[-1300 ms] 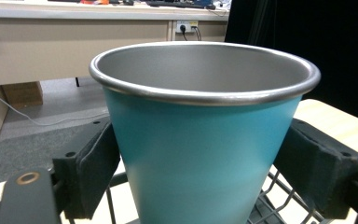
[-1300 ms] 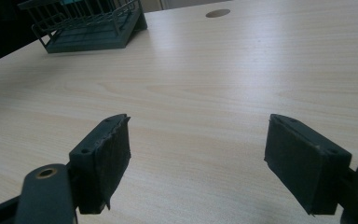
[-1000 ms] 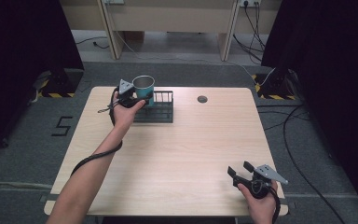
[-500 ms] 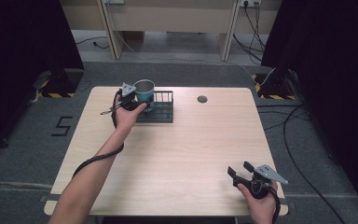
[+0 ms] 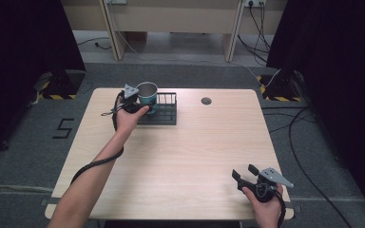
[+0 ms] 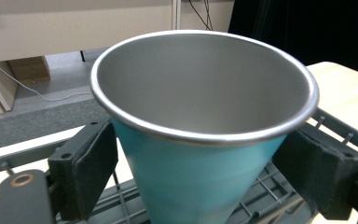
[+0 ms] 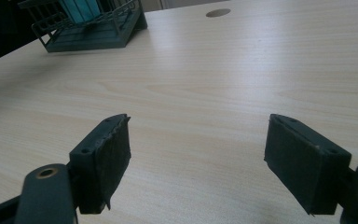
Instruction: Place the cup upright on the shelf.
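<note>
A teal cup (image 5: 147, 93) with a bare steel inside stands upright at the left end of a black wire rack (image 5: 165, 110) near the table's far edge. My left gripper (image 5: 141, 101) is shut on it. In the left gripper view both pads (image 6: 89, 171) press the cup's (image 6: 200, 84) teal wall just under the rim, and the rack's wire floor (image 6: 270, 196) lies below. My right gripper (image 5: 245, 175) rests open at the front right of the table, with only bare wood between its pads (image 7: 109, 158). In the right gripper view the rack (image 7: 93, 35) and cup (image 7: 79, 8) are far off.
The light wooden table (image 5: 185, 156) has a round cable hole (image 5: 206, 100) right of the rack. Dark curtains stand at both sides, with cables on the grey floor (image 5: 304, 123) to the right. A pale desk frame (image 5: 171, 19) stands beyond the table.
My left gripper has brought the cup down a little onto the rack's left end. The right gripper has stayed where it was, open.
</note>
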A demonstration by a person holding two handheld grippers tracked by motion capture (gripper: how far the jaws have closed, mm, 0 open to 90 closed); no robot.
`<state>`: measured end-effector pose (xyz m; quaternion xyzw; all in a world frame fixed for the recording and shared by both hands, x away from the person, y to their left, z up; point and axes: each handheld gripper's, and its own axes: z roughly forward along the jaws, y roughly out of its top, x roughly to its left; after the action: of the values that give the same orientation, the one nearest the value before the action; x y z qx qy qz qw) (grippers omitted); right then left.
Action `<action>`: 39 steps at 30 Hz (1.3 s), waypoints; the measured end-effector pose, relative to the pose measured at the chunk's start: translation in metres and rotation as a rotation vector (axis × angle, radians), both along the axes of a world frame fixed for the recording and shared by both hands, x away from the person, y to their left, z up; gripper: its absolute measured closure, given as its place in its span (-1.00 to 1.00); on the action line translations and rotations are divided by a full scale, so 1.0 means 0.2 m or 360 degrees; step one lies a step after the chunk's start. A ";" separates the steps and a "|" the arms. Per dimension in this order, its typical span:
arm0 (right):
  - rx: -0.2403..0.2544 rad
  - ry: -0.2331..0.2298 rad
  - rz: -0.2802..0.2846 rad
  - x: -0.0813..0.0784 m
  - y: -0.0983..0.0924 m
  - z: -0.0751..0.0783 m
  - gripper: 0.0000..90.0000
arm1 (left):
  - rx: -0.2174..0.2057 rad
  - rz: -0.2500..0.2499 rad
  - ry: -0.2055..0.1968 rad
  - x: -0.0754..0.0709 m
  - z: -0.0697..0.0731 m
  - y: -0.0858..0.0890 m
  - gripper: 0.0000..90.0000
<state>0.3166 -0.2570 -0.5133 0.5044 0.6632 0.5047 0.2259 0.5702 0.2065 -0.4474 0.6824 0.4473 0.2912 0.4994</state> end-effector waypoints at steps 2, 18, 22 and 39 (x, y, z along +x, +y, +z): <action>0.0002 0.0002 -0.0003 0.00 0.00 0.00 -0.48 | 0.0002 0.0002 -0.0005 -0.01 0.01 0.01 -0.68; -0.0001 0.0012 -0.0001 0.00 0.01 0.00 -0.48 | 0.0025 -0.0028 -0.0076 -0.19 0.03 0.12 -0.68; -0.0009 0.0005 0.0002 0.00 0.00 0.00 -0.48 | 0.0030 -0.0041 -0.0088 -0.24 0.04 0.15 -0.68; -0.0008 0.0006 -0.0005 0.00 0.01 0.00 -0.49 | 0.0021 -0.0127 -0.0044 -0.60 -0.06 0.32 -0.68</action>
<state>0.3162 -0.2555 -0.5133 0.5058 0.6640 0.5018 0.2267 0.4509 0.2698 -0.4586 0.6989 0.4108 0.2834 0.5123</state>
